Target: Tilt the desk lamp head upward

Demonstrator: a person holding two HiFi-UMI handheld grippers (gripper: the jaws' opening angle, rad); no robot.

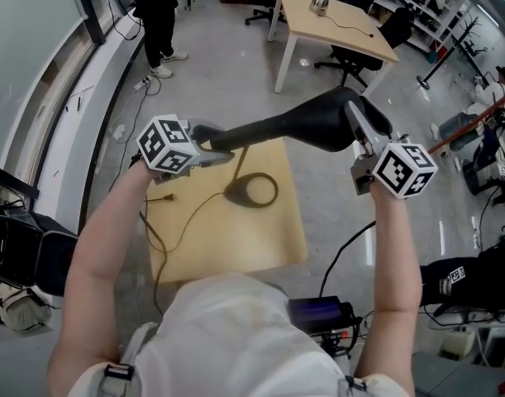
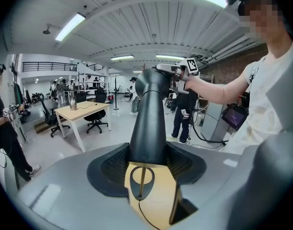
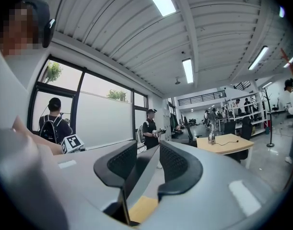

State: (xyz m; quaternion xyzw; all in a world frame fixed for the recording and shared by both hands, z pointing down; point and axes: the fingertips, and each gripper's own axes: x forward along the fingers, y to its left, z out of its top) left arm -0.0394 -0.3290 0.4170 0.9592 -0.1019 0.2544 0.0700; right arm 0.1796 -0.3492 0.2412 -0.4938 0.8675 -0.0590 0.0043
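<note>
Head view — lamp head point(image 1: 302, 122) sits above the table point(image 1: 281, 240), base point(image 1: 238, 193) planted on the wood. Left gripper point(image 1: 215, 149) clamped on the narrow tail end, right gripper point(image 1: 355, 118) jaws pinching the wide rim, confirmed in the 2 gripper views. Looks mid-tilt: wide end only slightly above the tail, roughly level. Probably left to do — raise the wide end further, then release.

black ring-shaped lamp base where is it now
In the head view, the black ring-shaped lamp base sits mid-frame on the wooden table, toward its far edge, beneath the long black lamp head.
</note>
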